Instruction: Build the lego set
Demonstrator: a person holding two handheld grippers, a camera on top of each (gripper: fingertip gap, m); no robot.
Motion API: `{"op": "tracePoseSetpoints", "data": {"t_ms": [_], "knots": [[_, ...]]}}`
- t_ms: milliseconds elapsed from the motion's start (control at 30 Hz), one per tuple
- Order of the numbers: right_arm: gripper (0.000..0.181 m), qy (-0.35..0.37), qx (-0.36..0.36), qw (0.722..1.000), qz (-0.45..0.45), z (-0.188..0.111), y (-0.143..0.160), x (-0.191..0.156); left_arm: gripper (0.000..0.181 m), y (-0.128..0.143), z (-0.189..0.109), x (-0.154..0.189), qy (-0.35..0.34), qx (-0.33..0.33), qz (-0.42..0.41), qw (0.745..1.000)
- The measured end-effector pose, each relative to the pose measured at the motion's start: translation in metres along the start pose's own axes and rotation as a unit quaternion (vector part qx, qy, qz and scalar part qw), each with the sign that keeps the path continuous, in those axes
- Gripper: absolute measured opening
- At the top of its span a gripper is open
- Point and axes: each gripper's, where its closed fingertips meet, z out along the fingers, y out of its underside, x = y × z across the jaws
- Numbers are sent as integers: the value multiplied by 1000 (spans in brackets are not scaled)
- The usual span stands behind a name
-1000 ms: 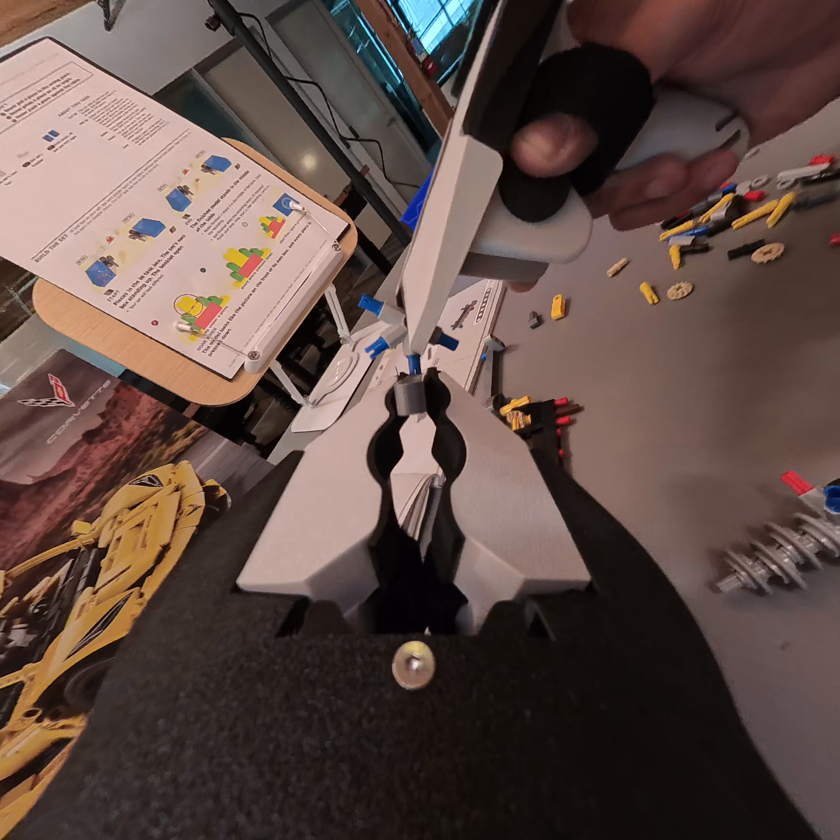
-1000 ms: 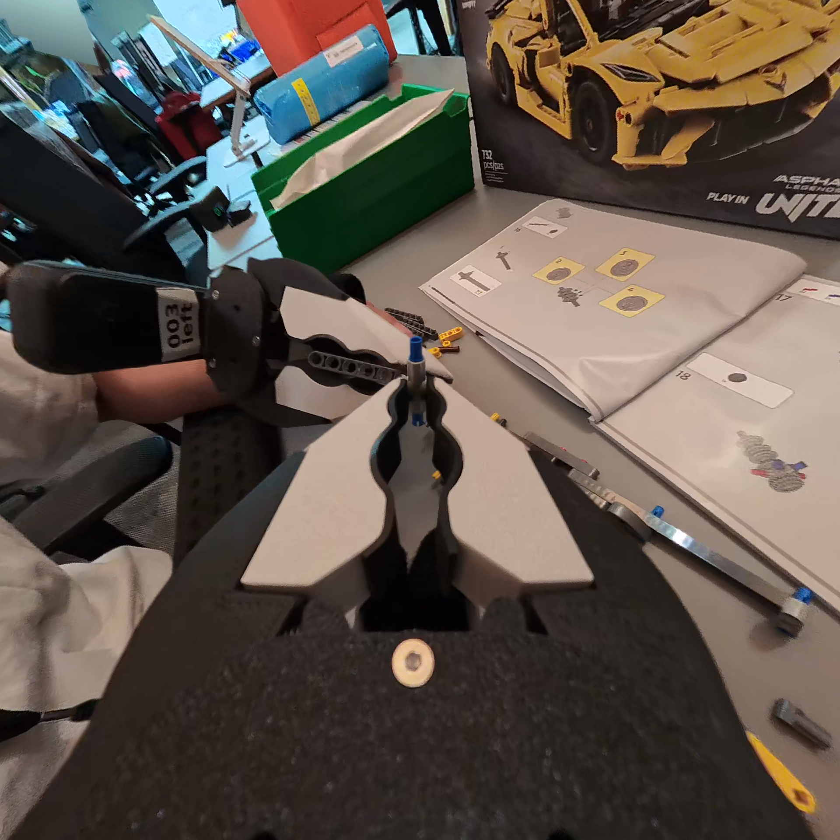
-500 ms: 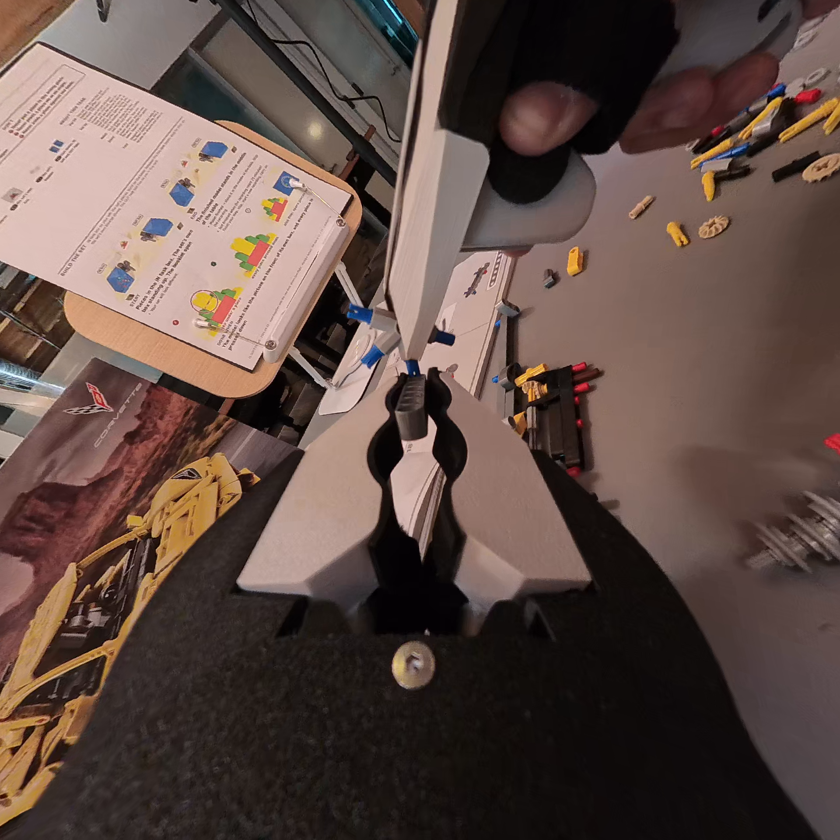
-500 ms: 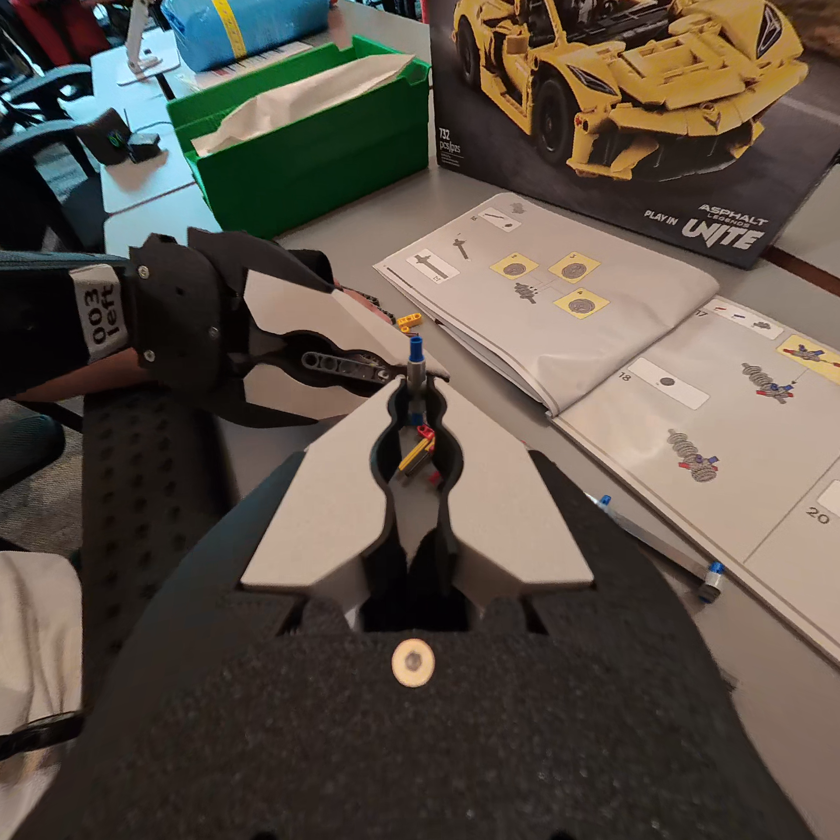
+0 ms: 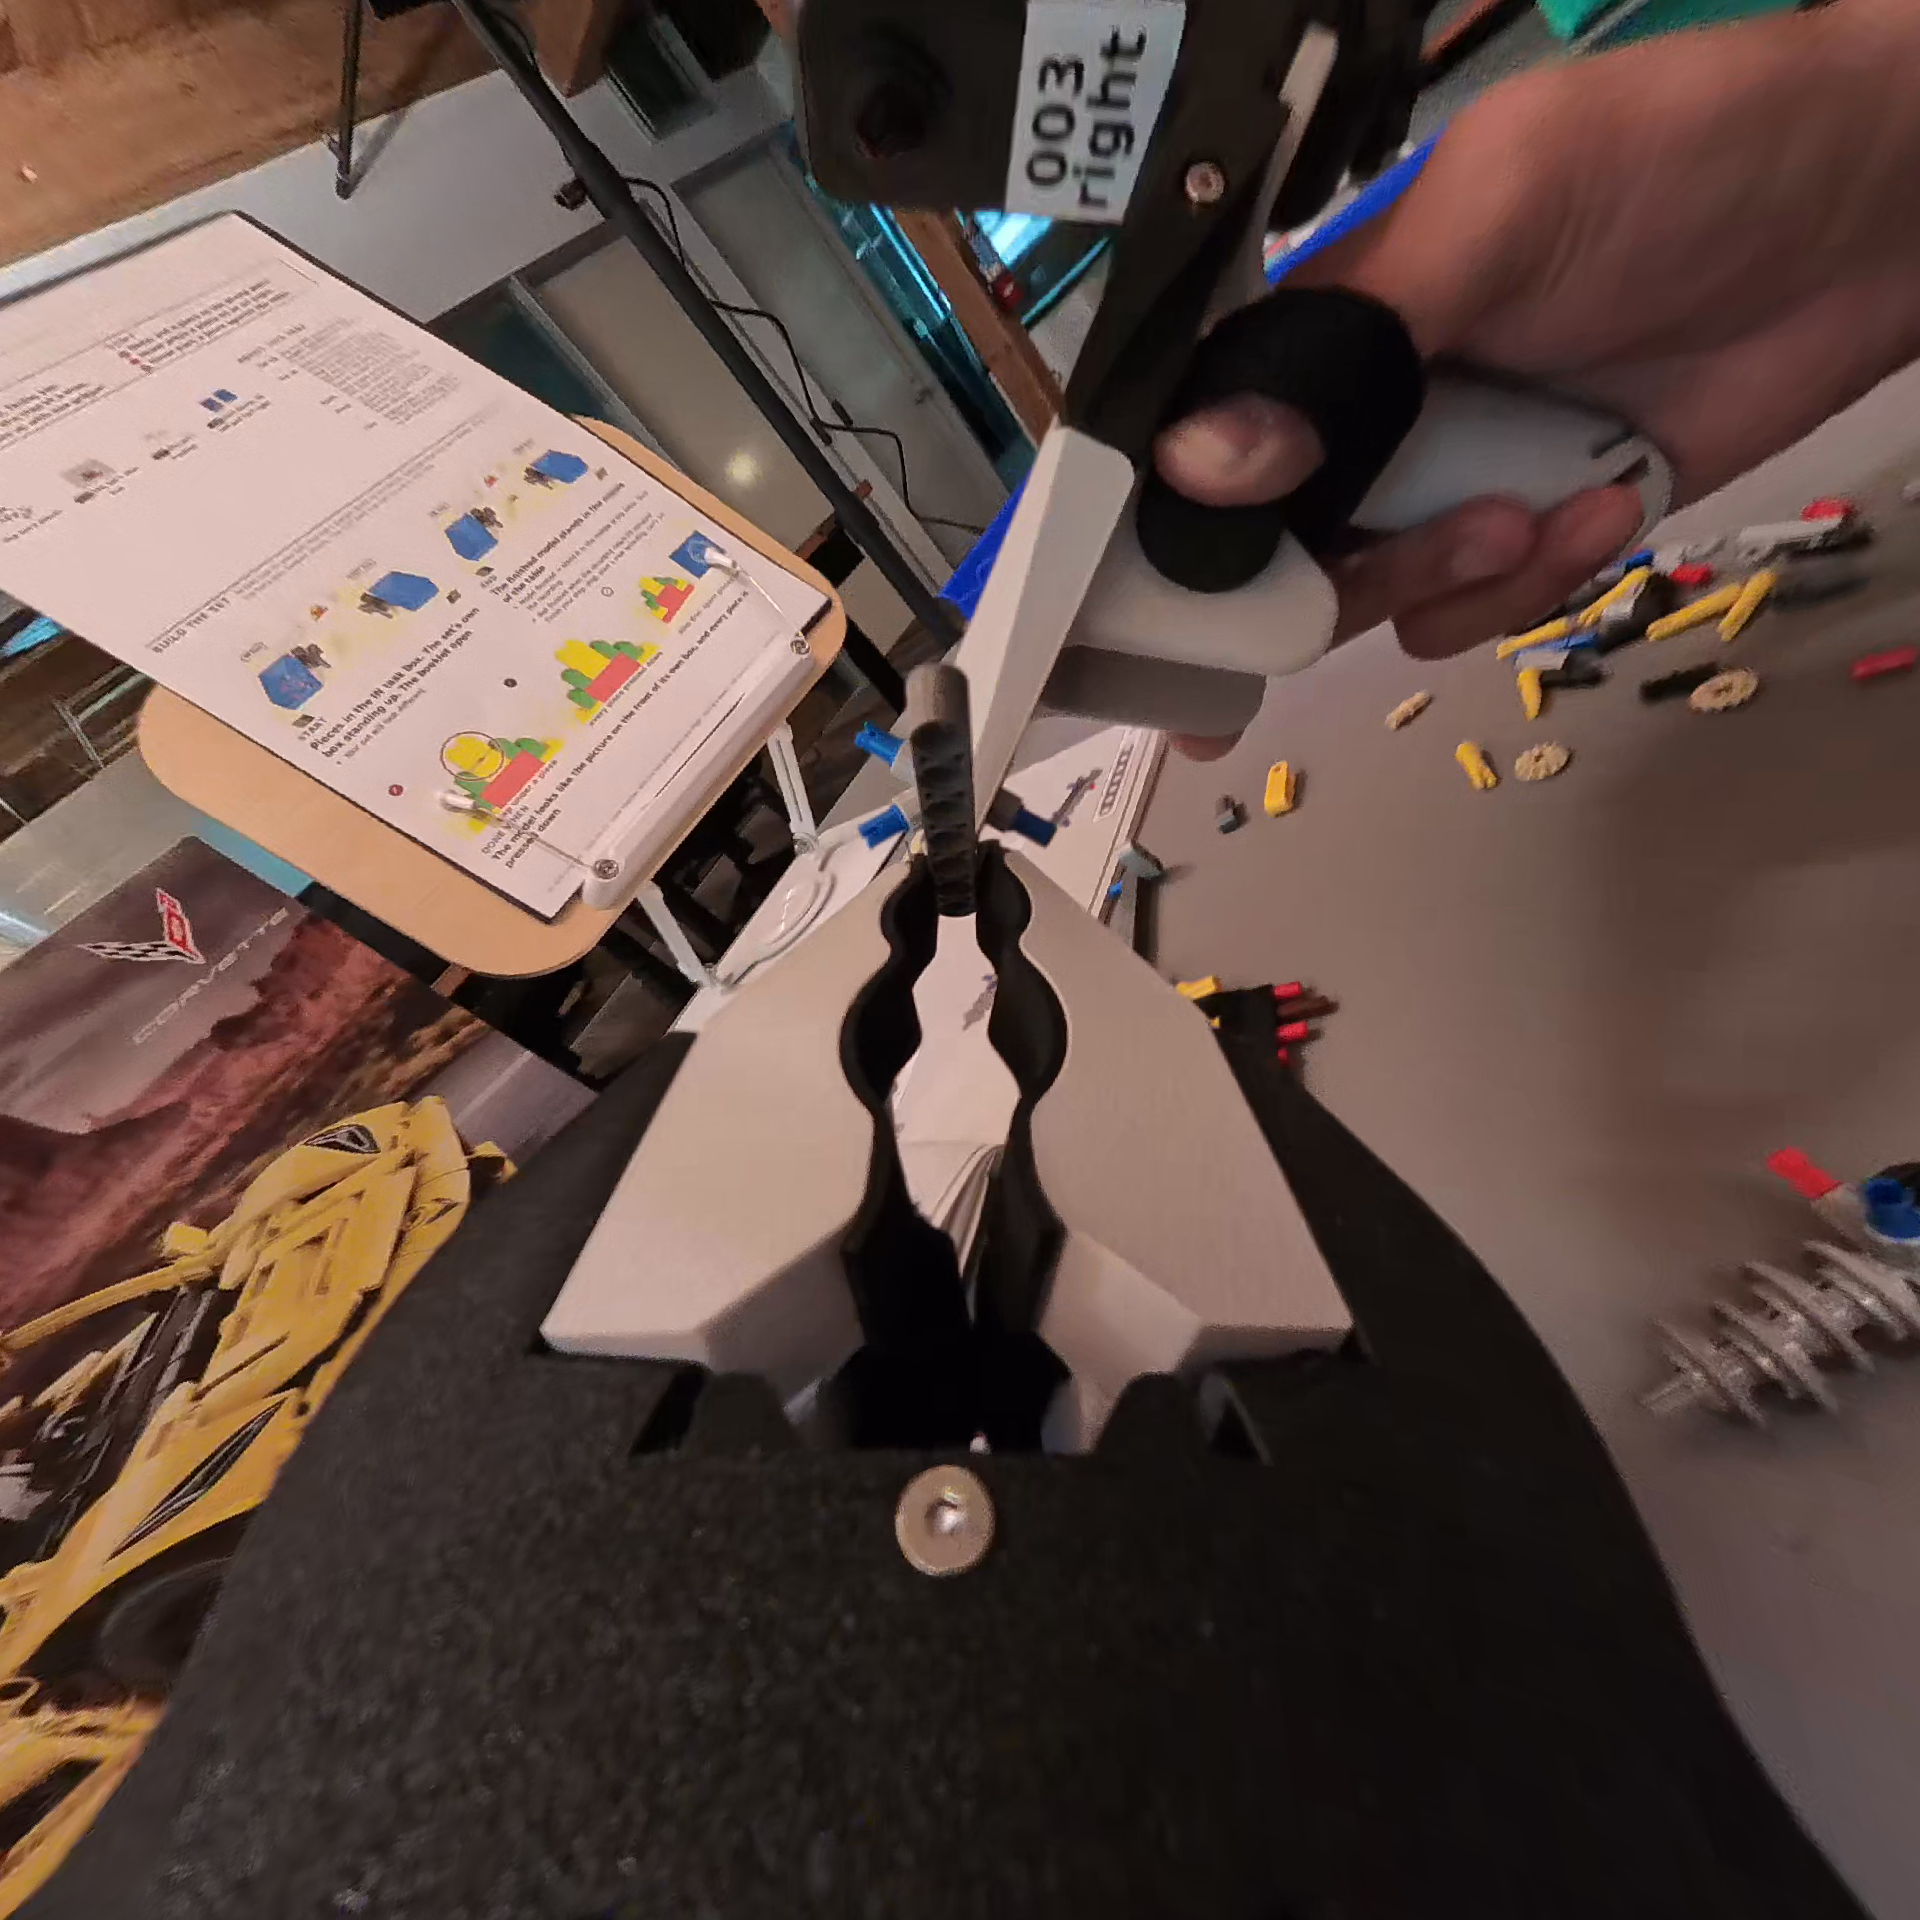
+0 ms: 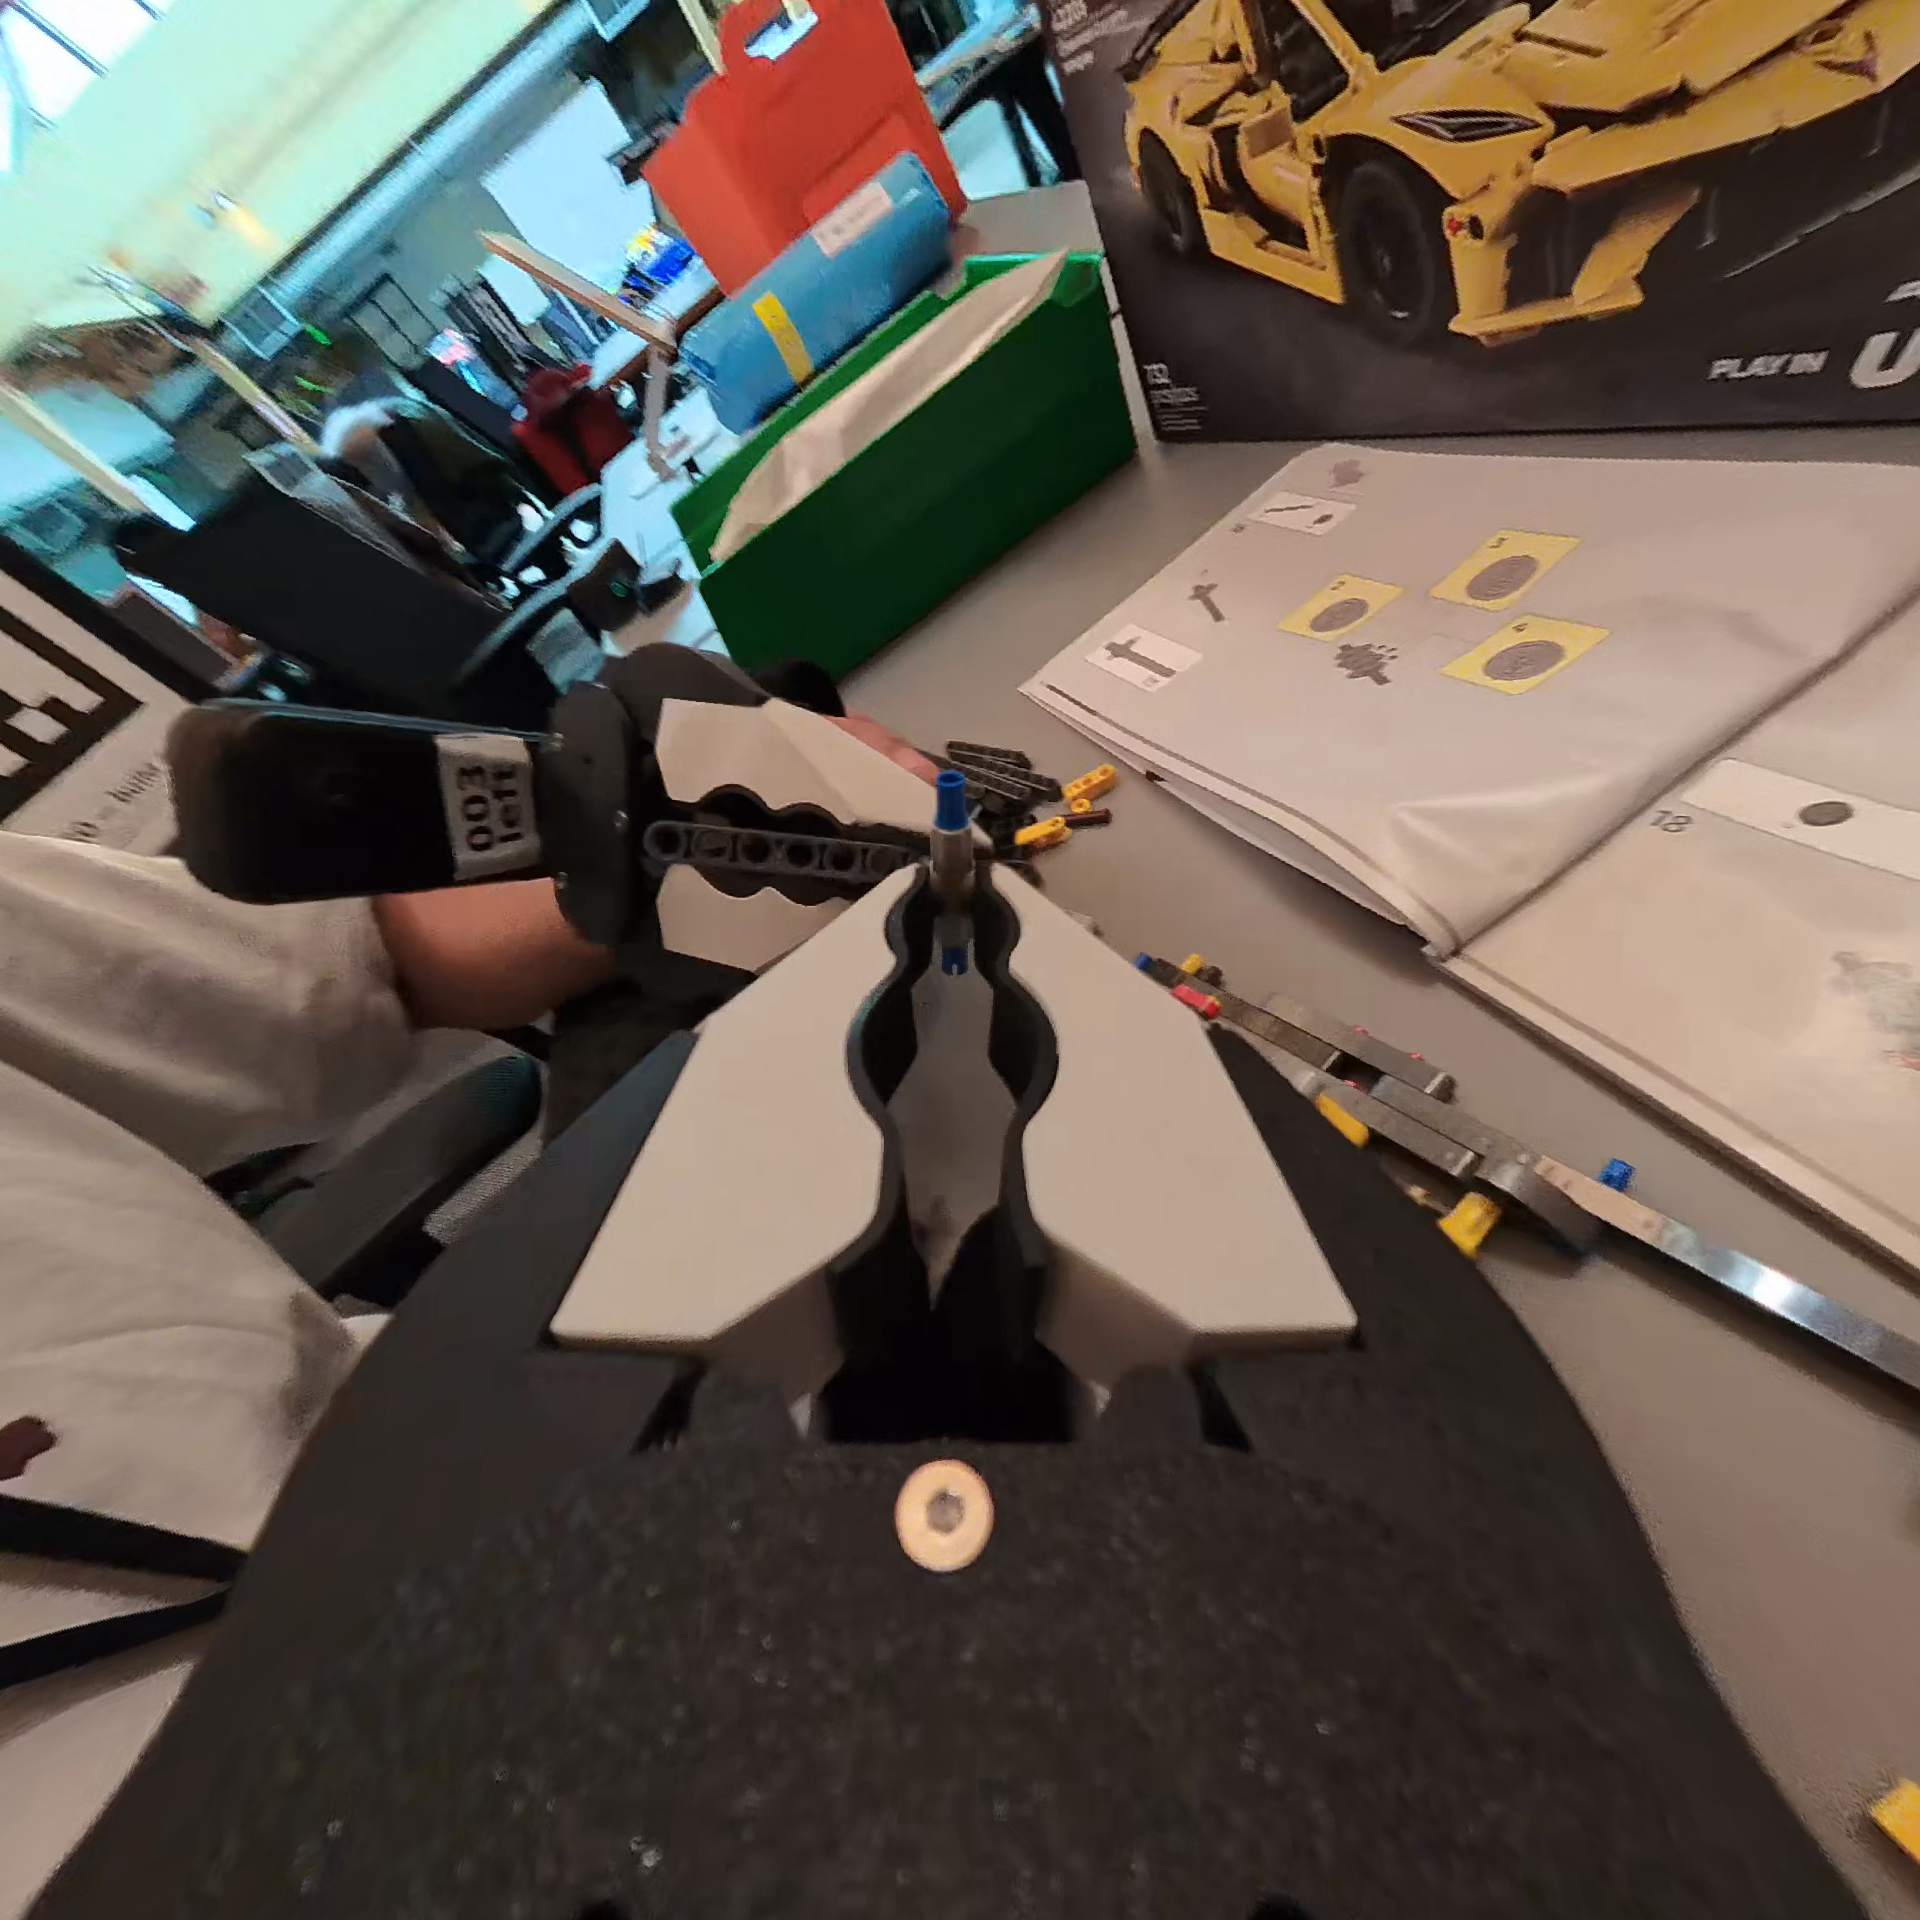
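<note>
My left gripper (image 5: 951, 878) is shut on a dark grey beam with holes (image 5: 945, 774), which sticks up past its tips. In the right wrist view the same beam (image 6: 769, 854) lies level in the left gripper (image 6: 894, 847). My right gripper (image 6: 951, 883) is shut on a grey pin with blue ends (image 6: 948, 826), held upright against the free end of the beam. The right gripper (image 5: 982, 769) comes down from the upper right in the left wrist view, a hand on its handle. Whether the pin sits in a hole is hidden.
An open instruction booklet (image 6: 1455, 727), the boxed set with a yellow car (image 6: 1507, 208) and a green bin (image 6: 914, 499) stand behind. Loose parts (image 5: 1621, 623), a grey gear assembly (image 5: 1787, 1340) and long grey beams (image 6: 1455, 1153) lie on the table. An instruction sheet on a stand (image 5: 416, 582) is at the left. Less than 4 cm separates the two grippers' tips.
The left gripper has tilted, so the beam shows lengthways instead of end-on. The right gripper has kept its pin at the beam's end while both moved together.
</note>
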Motion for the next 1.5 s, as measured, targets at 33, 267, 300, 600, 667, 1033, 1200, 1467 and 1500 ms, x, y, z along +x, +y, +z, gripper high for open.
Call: {"op": "tracePoseSetpoints", "data": {"t_ms": [33,267,300,600,667,1033,1200,1467,1500], "knots": [[6,-7,2,1000,7,-1,-1,-1,6,-3,-1,0,0,9,-4,1000],[6,-25,11,1000,2,-6,-6,-8,6,-5,-1,-1,-5,18,-13,1000],[6,-24,9,1000,1,-6,-5,-8,6,-4,0,-1,-4,16,-12,1000],[6,-30,2,1000,7,-4,-2,-8,6,-3,0,2,6,11,-13,1000],[6,-30,-3,1000,2,-3,-1,-8,6,-1,0,3,16,3,-21,1000],[6,-3,-33,999,0,0,10,2,6,5,1,10,27,-28,10,999],[6,-102,-19,990,97,-2,8,-7,6,-4,-3,9,36,23,-5,999],[6,-197,-3,965,174,-7,3,-16,6,-16,-6,8,46,72,-47,995],[5,-208,-1,961,179,-8,1,-19,6,-19,-7,7,44,80,-54,994]]}}
